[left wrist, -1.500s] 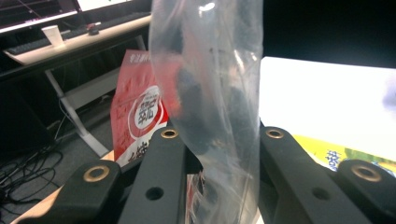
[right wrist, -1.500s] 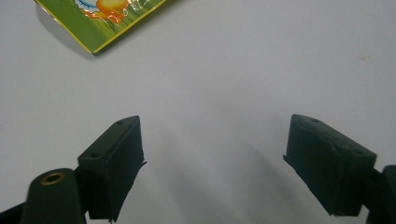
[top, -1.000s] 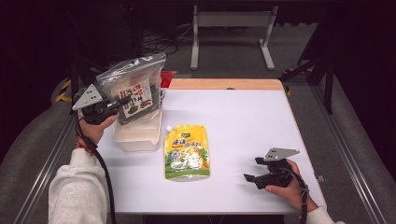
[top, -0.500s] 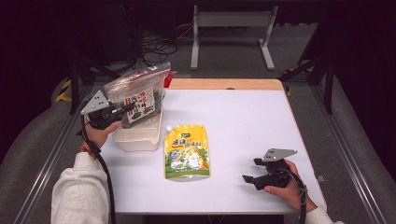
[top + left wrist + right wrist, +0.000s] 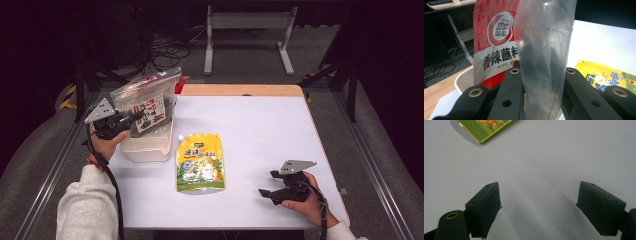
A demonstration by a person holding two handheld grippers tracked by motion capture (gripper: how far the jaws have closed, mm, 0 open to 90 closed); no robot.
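Observation:
My left gripper [image 5: 134, 117] is shut on a clear plastic bag [image 5: 146, 100] with a printed label and dark contents, held tilted above the white bin [image 5: 147, 147] at the table's left. In the left gripper view the clear plastic bag [image 5: 544, 50] passes between the jaws, with a red pouch [image 5: 495, 42] standing behind it in the bin [image 5: 465, 80]. A yellow-green pouch [image 5: 200, 161] lies flat at mid table, and its corner [image 5: 482, 128] shows in the right gripper view. My right gripper [image 5: 265, 192] rests open on the table at the front right, nothing between its jaws.
The white table [image 5: 260, 130] has a wooden strip [image 5: 240, 90] along its far edge. Beyond it are a metal stand [image 5: 247, 30] and cables on the floor. Bare tabletop lies between the yellow-green pouch and the right gripper.
My left gripper has carried the clear bag downward and slightly right, closer to the bin, and tilted it flatter. The right gripper has stayed in place.

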